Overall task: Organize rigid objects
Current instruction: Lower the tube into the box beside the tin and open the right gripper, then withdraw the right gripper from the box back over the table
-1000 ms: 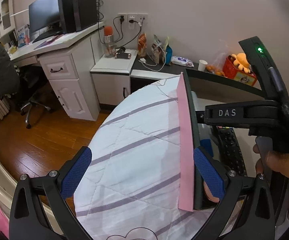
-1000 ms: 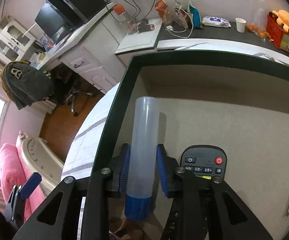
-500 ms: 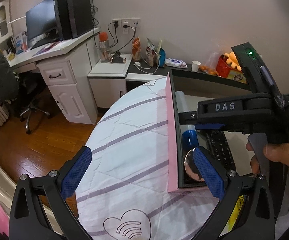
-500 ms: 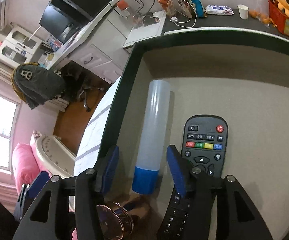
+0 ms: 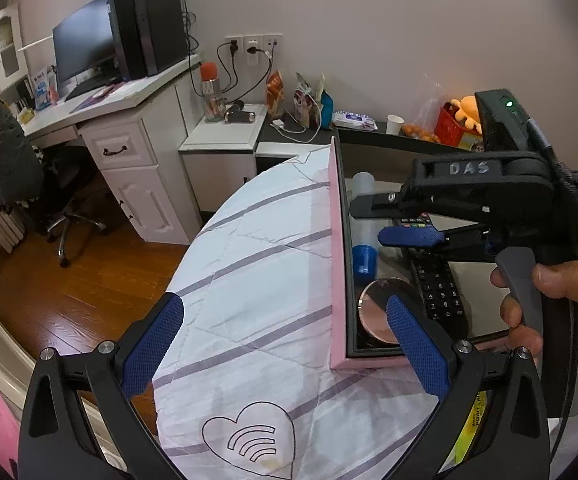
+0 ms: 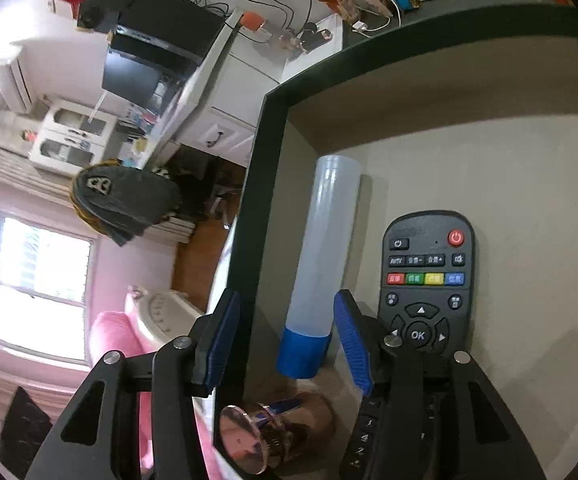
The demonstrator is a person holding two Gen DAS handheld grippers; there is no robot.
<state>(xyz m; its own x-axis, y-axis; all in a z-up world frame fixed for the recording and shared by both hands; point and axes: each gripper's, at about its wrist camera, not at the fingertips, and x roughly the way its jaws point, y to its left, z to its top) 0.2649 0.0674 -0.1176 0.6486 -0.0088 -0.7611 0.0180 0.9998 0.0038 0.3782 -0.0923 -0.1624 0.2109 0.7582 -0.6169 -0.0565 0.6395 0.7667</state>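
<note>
The right gripper [image 6: 285, 340] has just been opening; its jaws stand apart, free of the tube [image 6: 321, 264] lying between them in the pink box [image 5: 336, 264], beside the remote [image 6: 425, 284]. The left gripper [image 5: 285, 344] is spread wide, empty, above the bedsheet [image 5: 257, 272].

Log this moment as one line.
stage: tube placed in box | right gripper: just opened, astride tube, not gripping | left gripper: open, empty | beside tube: remote

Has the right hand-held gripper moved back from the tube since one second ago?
Yes. The right hand-held gripper has just been opening and has slid back along the tube toward its blue cap.
</note>
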